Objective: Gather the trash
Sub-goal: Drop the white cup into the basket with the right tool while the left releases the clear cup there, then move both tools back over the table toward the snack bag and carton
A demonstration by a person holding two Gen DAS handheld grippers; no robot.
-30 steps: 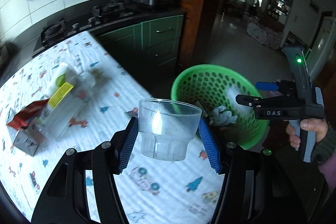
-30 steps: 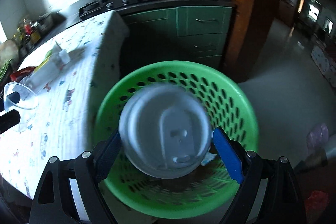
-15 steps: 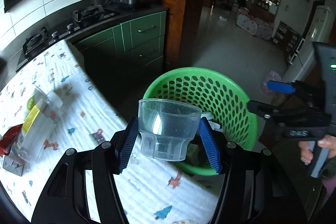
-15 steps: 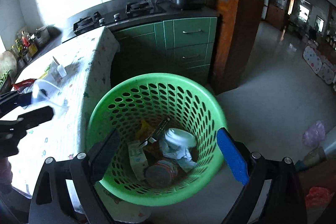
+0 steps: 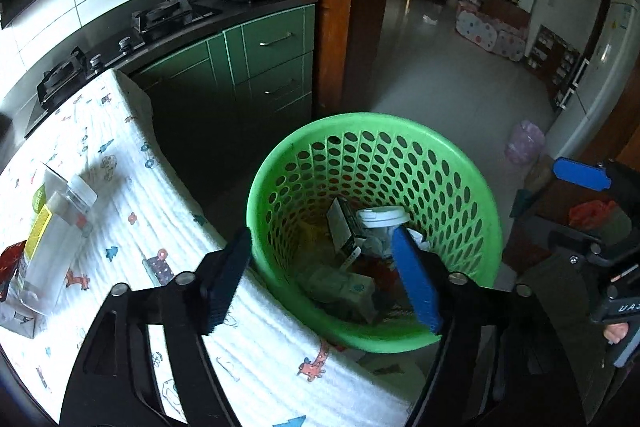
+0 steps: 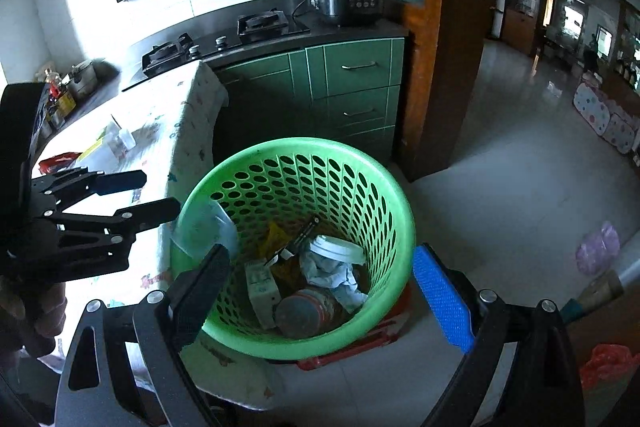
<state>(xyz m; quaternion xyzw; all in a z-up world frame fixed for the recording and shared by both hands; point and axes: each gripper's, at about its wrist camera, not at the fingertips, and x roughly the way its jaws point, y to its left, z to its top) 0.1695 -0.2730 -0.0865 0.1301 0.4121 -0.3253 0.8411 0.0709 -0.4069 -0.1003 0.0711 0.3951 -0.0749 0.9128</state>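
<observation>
Clear cup (image 6: 204, 227) blurred against basket (image 6: 384, 195) wall; basket floor trash-covered.

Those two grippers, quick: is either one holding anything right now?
Left gripper: open, holding nothing; its jaws have just been opening above the green basket.
Right gripper: open, holding nothing.

left tongs (image 5: 322, 277): black frame | blue pads | silver screws
</observation>
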